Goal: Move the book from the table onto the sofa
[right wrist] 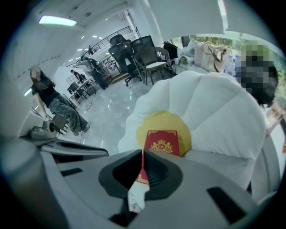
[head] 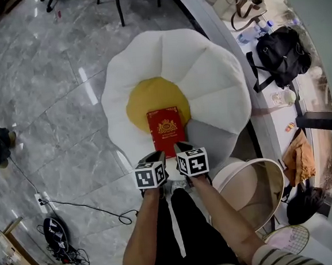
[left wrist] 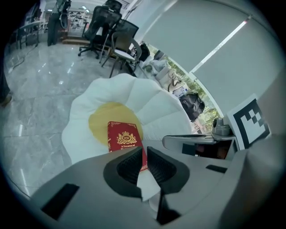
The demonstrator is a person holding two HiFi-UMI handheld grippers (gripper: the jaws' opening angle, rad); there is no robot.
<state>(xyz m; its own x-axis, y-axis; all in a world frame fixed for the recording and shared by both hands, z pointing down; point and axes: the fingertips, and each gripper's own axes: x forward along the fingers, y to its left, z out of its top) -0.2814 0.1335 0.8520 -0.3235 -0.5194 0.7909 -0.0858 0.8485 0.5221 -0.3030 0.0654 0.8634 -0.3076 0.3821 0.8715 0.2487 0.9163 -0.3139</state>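
Slippage is the main worry we see. The book (head: 166,130) lies flat, cover up, on the sofa (head: 219,78), a flower-shaped cushion seat. It does not sit squarely in the middle. Its far end rests on the yellow centre (head: 146,102), and its near end reaches toward six o'clock, onto the white petal nearest us. That padding looks soft and rounded, so we judge that a small knock could tip the near end and send the book sliding to the floor at six o'clock.

The left gripper (left wrist: 144,149) has its jaws drawn almost together with only a thin slit between them. The right gripper (right wrist: 144,151) has its jaws pressed together. Neither pinches anything; the book shows beyond the tips, not between the pads. Both tools hang just above the book's near edge, side by side. Dipping or swinging toward twelve o'clock could let the closed tips shove the book or catch its cover, and that is the likeliest cause of trouble.

A round side table (head: 258,190) stands near at four o'clock, so a careless pull-back on the right could strike it. A cable (head: 86,206) trails on the floor at eight o'clock, which we judge a tripping risk when stepping away.
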